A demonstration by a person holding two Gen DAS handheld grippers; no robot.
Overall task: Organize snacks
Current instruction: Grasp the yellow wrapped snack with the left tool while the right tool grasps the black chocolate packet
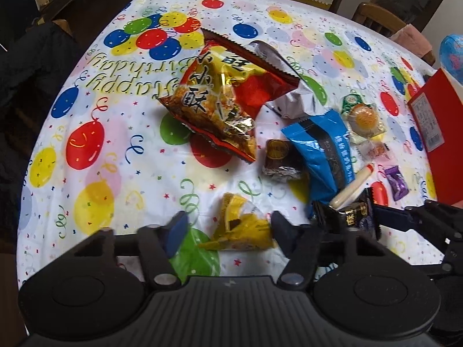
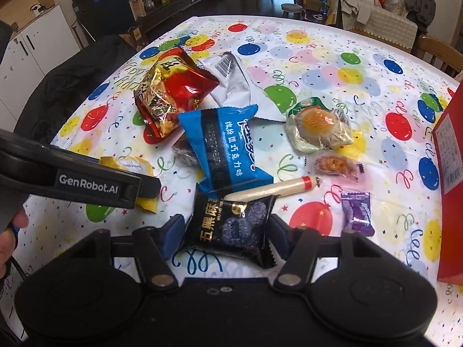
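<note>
1. A table (image 2: 318, 46) under a white birthday cloth printed with coloured balloons carries everything.
2. A red-and-gold crisp bag (image 2: 170, 92) lies toward the far left, partly over a silver packet (image 2: 231, 84).
3. A blue wafer packet (image 2: 225, 150) lies in the middle.
4. To its right: a clear-wrapped pastry (image 2: 318, 124), a small orange snack (image 2: 335, 166), a sausage stick (image 2: 275, 189), a purple sweet (image 2: 357, 212).
5. Nearest: a black sesame packet (image 2: 231, 225) and a yellow packet (image 1: 243, 227).
6. A red box (image 2: 451, 173) stands at the right edge.
</note>
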